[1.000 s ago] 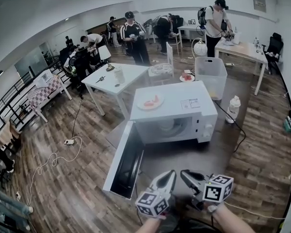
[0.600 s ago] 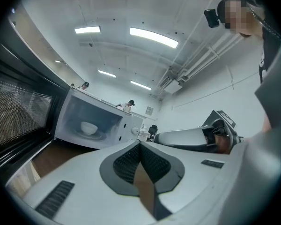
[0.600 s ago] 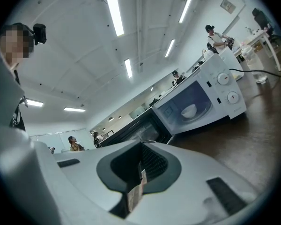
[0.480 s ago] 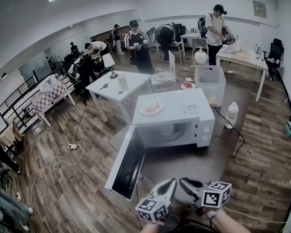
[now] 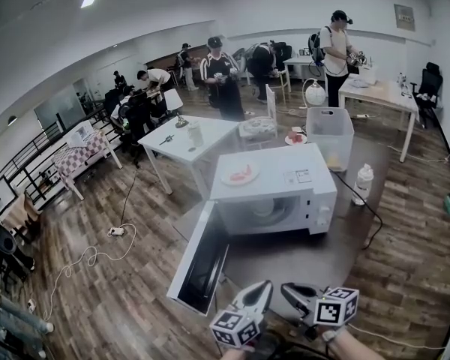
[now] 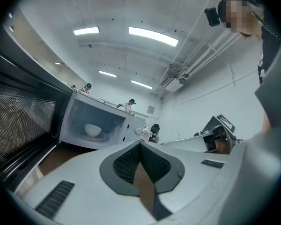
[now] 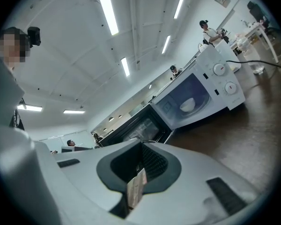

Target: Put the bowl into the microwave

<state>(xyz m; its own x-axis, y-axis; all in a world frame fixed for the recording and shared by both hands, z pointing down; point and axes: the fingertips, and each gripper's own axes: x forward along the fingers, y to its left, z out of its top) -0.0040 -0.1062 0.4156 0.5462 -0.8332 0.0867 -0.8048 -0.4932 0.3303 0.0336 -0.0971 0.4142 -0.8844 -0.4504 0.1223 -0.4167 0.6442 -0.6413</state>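
Head view: saw the microwave point(image 5: 266, 190) on a grey table point(image 5: 300, 265), with the door point(image 5: 202, 265) swung wide open to the left. Could make out the bowl point(image 5: 262, 207) only faintly, as a pale shape inside the cavity. Noted a plate point(image 5: 240, 173) with something red on top of the microwave. Found the left tool point(image 5: 264, 287) and the right tool point(image 5: 291, 291) low at the near edge of the table, side by side, both pointed toward the microwave and well apart from it.

Left gripper view: found the left tool point(image 6: 140, 146) narrow, jaws pressed together with nothing gripped. Beyond it, saw the bowl point(image 6: 92, 130) clearly, white and upright on the round tray inside the open microwave point(image 6: 98, 123).

Right gripper view: found the right tool point(image 7: 141, 146) narrow as well, jaws closed and empty. Farther off, saw the bowl point(image 7: 188, 104) again inside the microwave point(image 7: 201, 97), with the dark door point(image 7: 136, 125) open beside it.
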